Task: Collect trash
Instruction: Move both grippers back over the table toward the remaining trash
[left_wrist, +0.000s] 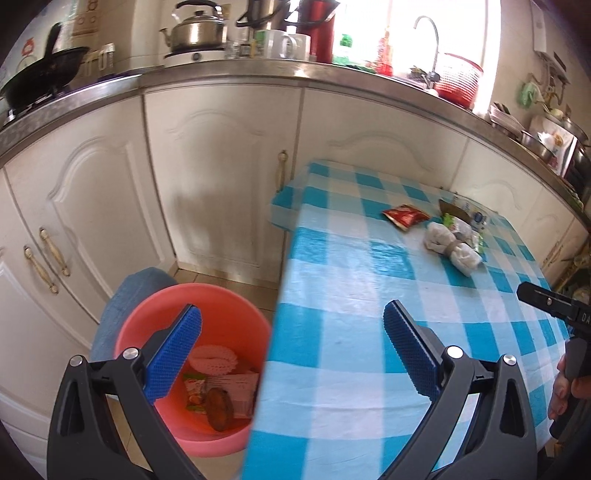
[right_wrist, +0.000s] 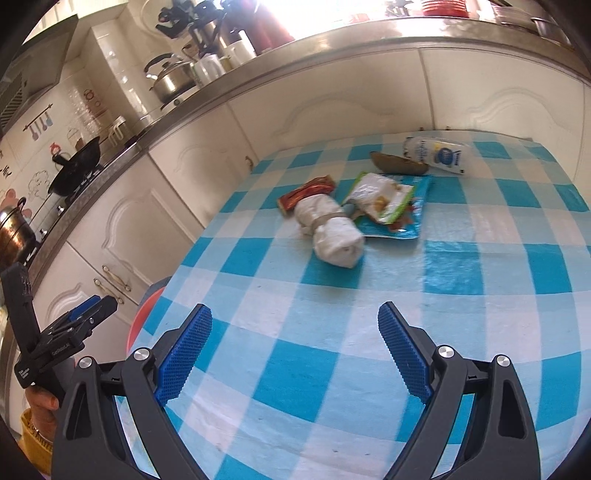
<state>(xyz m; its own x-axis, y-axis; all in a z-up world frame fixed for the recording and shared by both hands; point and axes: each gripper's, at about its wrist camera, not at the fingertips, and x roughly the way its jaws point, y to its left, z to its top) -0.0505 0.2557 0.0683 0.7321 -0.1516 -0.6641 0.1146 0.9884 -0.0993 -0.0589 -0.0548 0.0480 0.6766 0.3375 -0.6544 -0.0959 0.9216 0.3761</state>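
On the blue-and-white checked table lies a pile of trash: a white tied bundle, a red wrapper, a green-and-white packet on a blue pouch, a brown peel and a white milk bottle. The same bundle and red wrapper show far right in the left wrist view. A pink bucket with wrappers inside stands on the floor left of the table. My left gripper hangs open across the bucket and table edge. My right gripper is open above the table, empty.
White cabinet doors run behind the table under a steel counter with a kettle, wok, cups and a red flask. A blue stool sits behind the bucket. The other gripper's tool and a hand show at the left.
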